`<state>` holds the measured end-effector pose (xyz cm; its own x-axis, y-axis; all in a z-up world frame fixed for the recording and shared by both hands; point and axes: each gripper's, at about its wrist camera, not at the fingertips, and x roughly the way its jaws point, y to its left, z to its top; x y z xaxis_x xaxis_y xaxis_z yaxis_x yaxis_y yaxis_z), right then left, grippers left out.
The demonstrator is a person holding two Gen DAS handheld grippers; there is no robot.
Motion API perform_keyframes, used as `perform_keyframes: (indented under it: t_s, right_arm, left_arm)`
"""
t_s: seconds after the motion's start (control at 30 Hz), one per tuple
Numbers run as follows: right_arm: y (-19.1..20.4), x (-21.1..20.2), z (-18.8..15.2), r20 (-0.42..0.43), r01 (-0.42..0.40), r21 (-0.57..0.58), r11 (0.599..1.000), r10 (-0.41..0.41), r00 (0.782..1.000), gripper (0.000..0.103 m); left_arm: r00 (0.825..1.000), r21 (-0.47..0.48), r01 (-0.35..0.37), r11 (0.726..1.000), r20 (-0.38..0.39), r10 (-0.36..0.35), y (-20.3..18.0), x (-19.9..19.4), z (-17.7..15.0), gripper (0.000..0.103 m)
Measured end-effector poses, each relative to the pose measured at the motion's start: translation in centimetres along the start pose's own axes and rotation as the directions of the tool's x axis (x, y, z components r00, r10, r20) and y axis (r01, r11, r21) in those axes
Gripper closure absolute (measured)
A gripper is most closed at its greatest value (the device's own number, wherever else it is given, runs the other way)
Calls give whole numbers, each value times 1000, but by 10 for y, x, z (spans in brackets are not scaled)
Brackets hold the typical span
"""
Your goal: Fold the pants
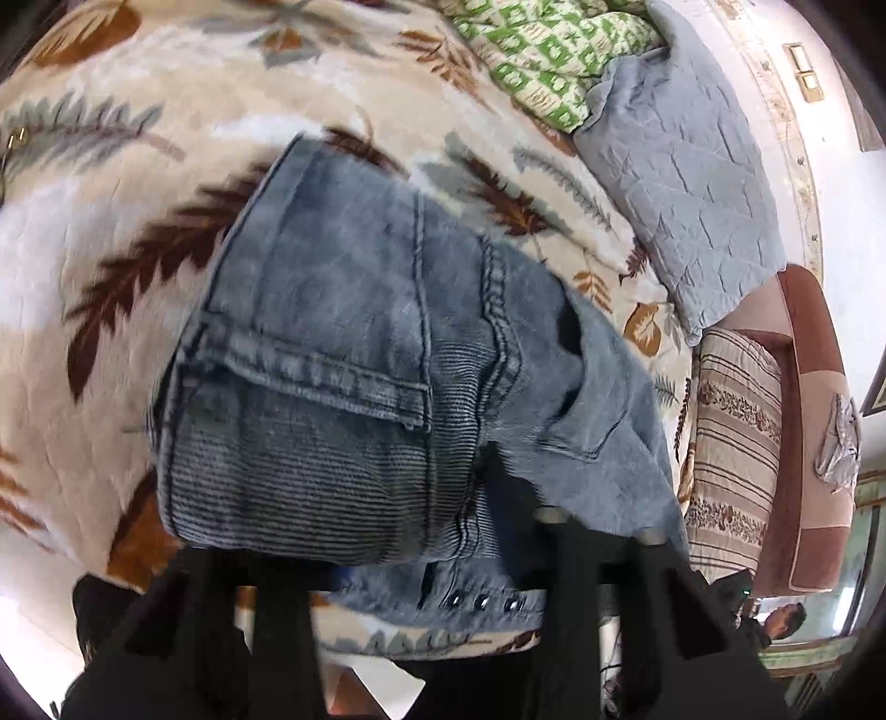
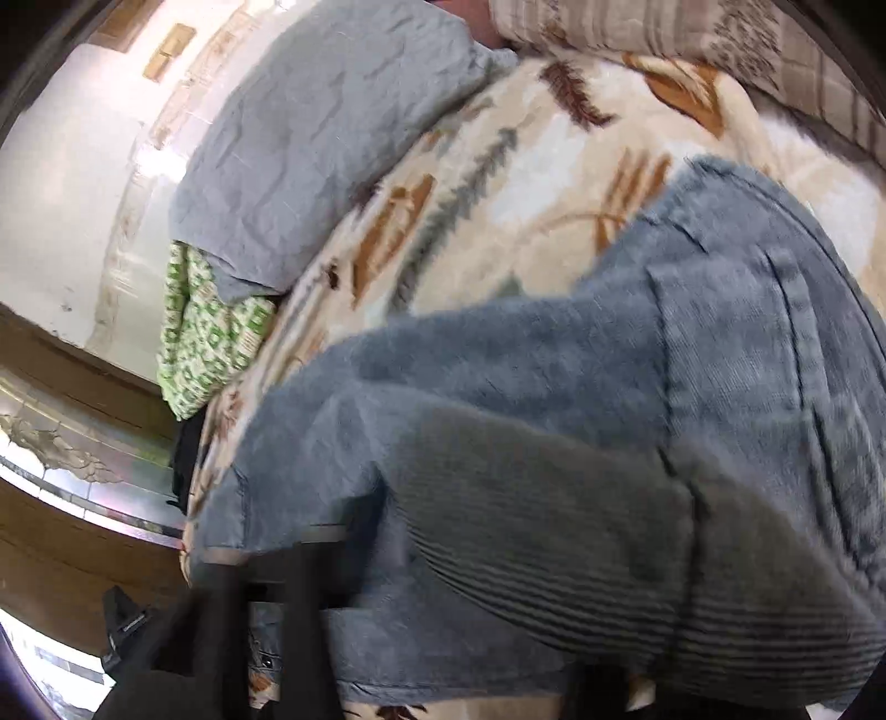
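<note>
Faded blue-grey jeans [image 1: 343, 310] lie folded in a thick stack on a cream blanket [image 1: 94, 232] with a leaf pattern. A ribbed panel and a seamed pocket face up. My left gripper [image 1: 410, 559] sits at the near edge of the stack. Its black fingers [image 1: 587, 587] stand apart with the riveted waist between them, and the fold hides the left tip. In the right wrist view the jeans [image 2: 554, 399] fill the frame. One finger of my right gripper [image 2: 443, 609] shows at the lower left. Denim fills the gap and covers the other finger.
A grey quilted pillow [image 1: 681, 183] and a green patterned quilt [image 1: 548, 50] lie at the far side of the bed. A striped bolster [image 1: 731, 443] rests against a brown headboard [image 1: 814, 387]. A person [image 1: 781, 620] shows at the lower right. The bed's near edge runs just below the grippers.
</note>
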<state>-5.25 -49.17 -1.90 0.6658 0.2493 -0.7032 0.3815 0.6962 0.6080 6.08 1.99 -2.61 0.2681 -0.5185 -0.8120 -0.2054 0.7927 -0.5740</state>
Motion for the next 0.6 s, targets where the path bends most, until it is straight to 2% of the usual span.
perform_keyframes:
  t_s: [0.07, 0.17, 0.3, 0.5, 0.6]
  right_arm:
    - [9, -11, 5, 23, -32, -18, 999, 33, 999, 100]
    - [23, -30, 5, 36, -93, -36, 995, 94, 995, 100]
    - [22, -56, -8, 24, -130, -42, 991, 131, 991, 100]
    - [-13, -75, -41, -21, -117, 30, 993, 117, 993, 100]
    - [-33, -69, -55, -59, -77, 69, 995, 81, 995, 100]
  left_arm:
    - [1000, 22, 12, 1000, 23, -12, -6, -10, 3, 87]
    - [998, 50, 25, 998, 58, -28, -10, -27, 1, 88]
    - [997, 58, 28, 998, 72, -32, -5, -42, -9, 89]
    - [999, 18, -6, 1000, 33, 5, 26, -42, -32, 89]
    - [999, -21, -33, 999, -1, 33, 43, -30, -36, 89]
